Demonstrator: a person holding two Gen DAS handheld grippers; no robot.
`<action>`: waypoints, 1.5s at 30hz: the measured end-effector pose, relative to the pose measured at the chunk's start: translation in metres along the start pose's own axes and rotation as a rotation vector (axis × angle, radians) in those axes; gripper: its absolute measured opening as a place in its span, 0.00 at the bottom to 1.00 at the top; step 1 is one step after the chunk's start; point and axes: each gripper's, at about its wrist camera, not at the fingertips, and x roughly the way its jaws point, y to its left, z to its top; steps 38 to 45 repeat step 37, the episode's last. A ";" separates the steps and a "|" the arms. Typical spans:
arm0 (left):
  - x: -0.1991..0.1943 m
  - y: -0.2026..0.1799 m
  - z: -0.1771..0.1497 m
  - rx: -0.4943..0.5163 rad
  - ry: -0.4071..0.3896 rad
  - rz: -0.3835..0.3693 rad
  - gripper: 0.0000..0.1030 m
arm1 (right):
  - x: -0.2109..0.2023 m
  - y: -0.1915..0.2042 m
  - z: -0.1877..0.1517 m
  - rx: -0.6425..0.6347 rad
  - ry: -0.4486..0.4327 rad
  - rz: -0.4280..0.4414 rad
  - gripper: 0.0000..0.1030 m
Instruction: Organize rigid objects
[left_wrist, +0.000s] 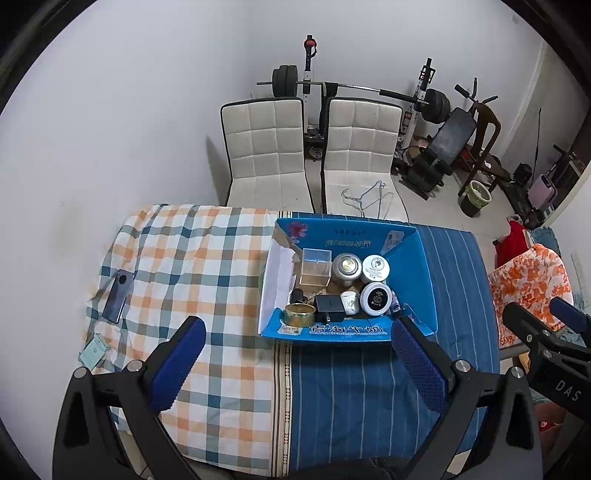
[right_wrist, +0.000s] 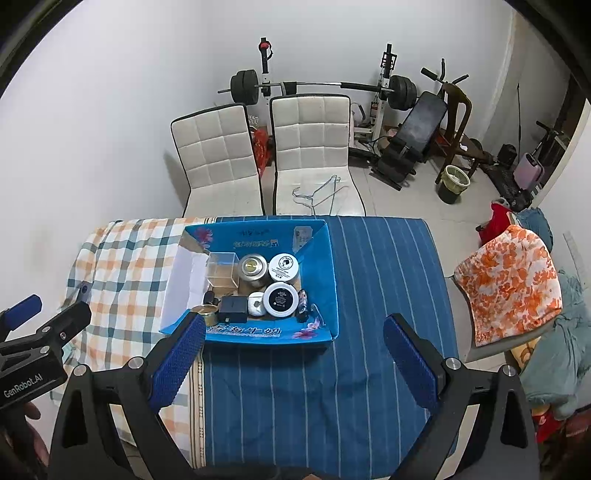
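Hovering short of box (left_wrist: 347, 334), left hand-held gripper (left_wrist: 295, 363) and right hand-held gripper (right_wrist: 293, 360) spread apart, nothing held; jars (left_wrist: 375, 268) grouped at box's 1 o'clock, phone (left_wrist: 117, 296) left out at 9 o'clock on table (left_wrist: 351, 398).

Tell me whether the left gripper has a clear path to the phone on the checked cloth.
Probably yes. The left gripper is open and empty, and the phone lies flat on the checked cloth, outside the blue box, with nothing between them.

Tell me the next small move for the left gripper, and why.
Probably swing the left gripper left toward the dark phone on the checked cloth. Both grippers are open and empty, the blue box already holds the jars and charger, and the phone and a small card lie outside it.
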 end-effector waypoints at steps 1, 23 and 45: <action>0.000 0.000 0.001 -0.002 -0.002 0.001 1.00 | -0.001 -0.001 0.000 -0.002 -0.003 0.001 0.96; -0.004 -0.001 0.001 -0.009 -0.009 0.004 1.00 | -0.011 -0.009 0.001 -0.001 -0.015 0.007 0.96; 0.005 -0.002 -0.003 0.001 0.017 0.001 1.00 | 0.001 -0.005 -0.009 -0.001 0.010 0.002 0.96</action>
